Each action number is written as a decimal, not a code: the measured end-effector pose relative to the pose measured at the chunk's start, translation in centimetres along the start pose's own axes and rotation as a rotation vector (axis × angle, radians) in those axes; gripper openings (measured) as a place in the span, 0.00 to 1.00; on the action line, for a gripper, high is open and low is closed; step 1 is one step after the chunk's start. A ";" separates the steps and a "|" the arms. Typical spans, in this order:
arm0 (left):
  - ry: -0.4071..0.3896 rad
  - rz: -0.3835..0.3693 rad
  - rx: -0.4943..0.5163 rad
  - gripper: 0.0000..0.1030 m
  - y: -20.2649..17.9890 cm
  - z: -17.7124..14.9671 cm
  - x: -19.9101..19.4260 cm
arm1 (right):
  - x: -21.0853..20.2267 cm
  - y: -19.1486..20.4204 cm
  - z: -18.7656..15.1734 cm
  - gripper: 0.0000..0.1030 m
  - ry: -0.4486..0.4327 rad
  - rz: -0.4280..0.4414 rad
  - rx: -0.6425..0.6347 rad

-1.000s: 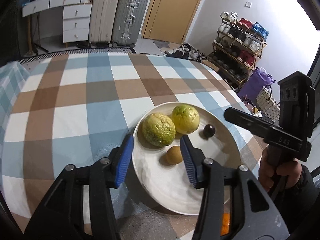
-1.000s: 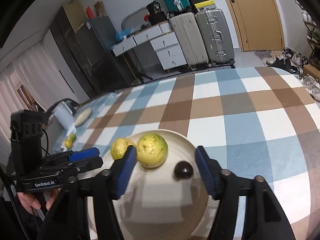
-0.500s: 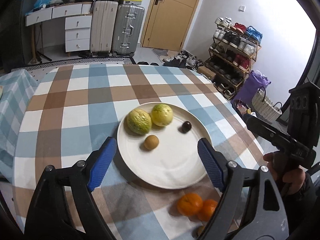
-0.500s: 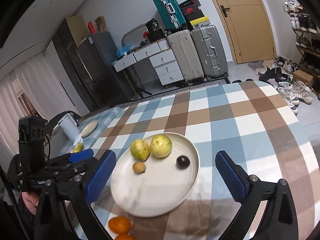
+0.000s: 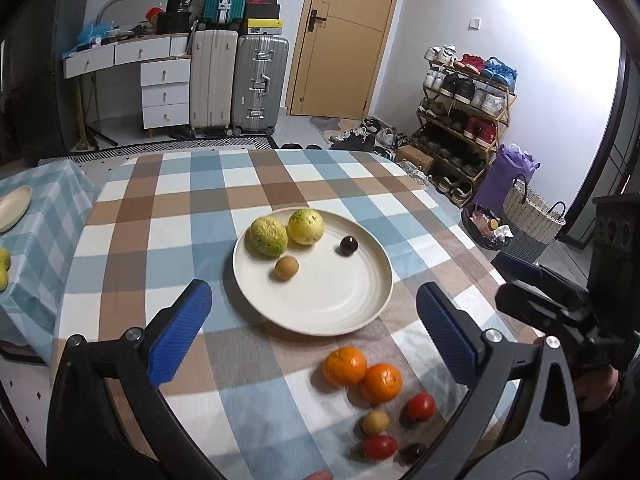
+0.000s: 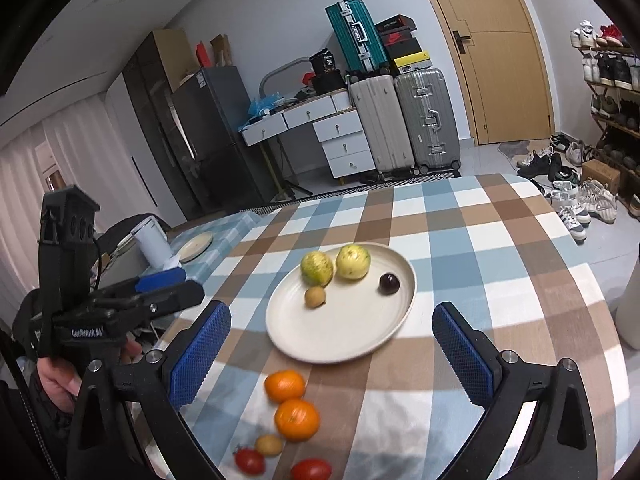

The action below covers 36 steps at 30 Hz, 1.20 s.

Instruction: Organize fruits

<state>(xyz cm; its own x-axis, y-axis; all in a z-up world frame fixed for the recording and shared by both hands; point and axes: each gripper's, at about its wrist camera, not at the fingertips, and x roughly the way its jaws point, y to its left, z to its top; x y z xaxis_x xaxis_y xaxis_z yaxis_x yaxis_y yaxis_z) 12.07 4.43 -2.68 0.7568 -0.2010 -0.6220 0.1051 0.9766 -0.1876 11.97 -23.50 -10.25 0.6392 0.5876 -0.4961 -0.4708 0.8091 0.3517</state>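
Suitcases and a door stand beyond the checked surface (image 5: 168, 216). Left view: the left gripper (image 5: 316, 332), jaws apart and empty, hangs over the plate's (image 5: 320, 312) near rim; the oranges (image 5: 362, 372) lie nearer, slightly right. Right view: the right gripper (image 6: 330, 350), also apart, has the oranges (image 6: 292, 396) near-left, about equally close.

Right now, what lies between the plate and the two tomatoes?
In both wrist views, the two oranges and a small tan fruit lie on the checked cloth between the plate and the tomatoes.
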 end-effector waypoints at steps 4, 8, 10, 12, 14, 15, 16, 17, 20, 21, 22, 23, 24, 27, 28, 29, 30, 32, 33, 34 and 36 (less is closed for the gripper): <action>0.000 0.007 -0.005 0.99 -0.4 -1.8 -1.5 | -1.4 1.2 -1.9 1.00 0.011 -0.001 -0.007; 0.002 0.019 -0.019 0.99 -0.3 -4.1 -2.7 | -2.2 2.2 -4.0 1.00 0.048 -0.004 -0.020; 0.008 0.014 -0.038 0.99 0.0 -5.2 -3.2 | -2.4 2.5 -5.1 1.00 0.068 0.021 -0.015; 0.020 0.010 -0.055 0.99 0.4 -6.3 -3.4 | -2.8 2.9 -6.5 1.00 0.093 0.042 -0.013; 0.032 0.017 -0.057 0.99 0.6 -7.2 -3.3 | -2.9 3.2 -7.5 1.00 0.115 0.045 -0.016; 0.035 0.021 -0.057 0.99 0.7 -7.6 -3.2 | -2.9 3.5 -8.2 1.00 0.129 0.046 -0.020; 0.038 0.022 -0.058 0.99 0.8 -8.0 -3.2 | -2.8 3.6 -8.7 1.00 0.139 0.045 -0.023; 0.039 0.022 -0.062 0.99 0.9 -8.3 -3.1 | -2.7 3.8 -9.3 1.00 0.151 0.046 -0.023; 0.043 0.022 -0.086 0.99 1.2 -9.4 -2.8 | -2.5 4.2 -10.6 1.00 0.170 0.058 -0.011; 0.053 0.016 -0.095 0.99 1.4 -9.6 -2.5 | -2.3 4.3 -10.9 1.00 0.178 0.064 -0.008; 0.058 0.015 -0.097 0.99 1.5 -9.6 -2.3 | -2.1 4.4 -11.2 1.00 0.186 0.069 -0.008; 0.060 0.018 -0.099 0.99 1.6 -9.9 -2.1 | -1.9 4.6 -11.6 1.00 0.195 0.074 -0.013; 0.061 0.021 -0.101 0.99 1.7 -9.9 -2.0 | -1.9 4.9 -11.9 1.00 0.203 0.079 -0.020; 0.067 0.022 -0.114 0.99 2.1 -10.0 -1.5 | -1.5 5.2 -12.6 0.99 0.217 0.089 -0.026; 0.071 0.023 -0.119 0.99 2.3 -10.1 -1.3 | -1.4 5.1 -12.7 0.99 0.219 0.090 -0.019; 0.075 0.024 -0.123 0.99 2.4 -10.1 -1.1 | -1.3 5.1 -12.9 0.99 0.221 0.090 -0.008; 0.080 0.024 -0.128 0.99 2.6 -10.3 -0.9 | -1.1 5.0 -13.2 0.97 0.229 0.096 0.003; 0.087 0.024 -0.132 0.99 2.8 -10.4 -0.6 | -0.8 4.9 -13.6 0.92 0.243 0.095 0.004; 0.091 0.025 -0.135 0.99 2.8 -10.5 -0.5 | -0.5 4.9 -13.9 0.87 0.254 0.092 0.003; 0.094 0.025 -0.137 0.99 2.9 -10.5 -0.3 | -0.4 5.0 -14.1 0.82 0.263 0.092 0.002; 0.101 0.025 -0.139 0.99 3.1 -10.7 0.0 | 0.0 5.0 -14.3 0.79 0.276 0.091 0.002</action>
<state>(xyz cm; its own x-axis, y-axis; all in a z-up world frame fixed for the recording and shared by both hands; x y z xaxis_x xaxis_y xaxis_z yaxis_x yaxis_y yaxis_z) 5.48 6.63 -11.37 0.6890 -0.1898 -0.6995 -0.0088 0.9628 -0.2699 0.90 -19.64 -19.88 0.4045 0.6330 -0.6601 -0.5171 0.7536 0.4058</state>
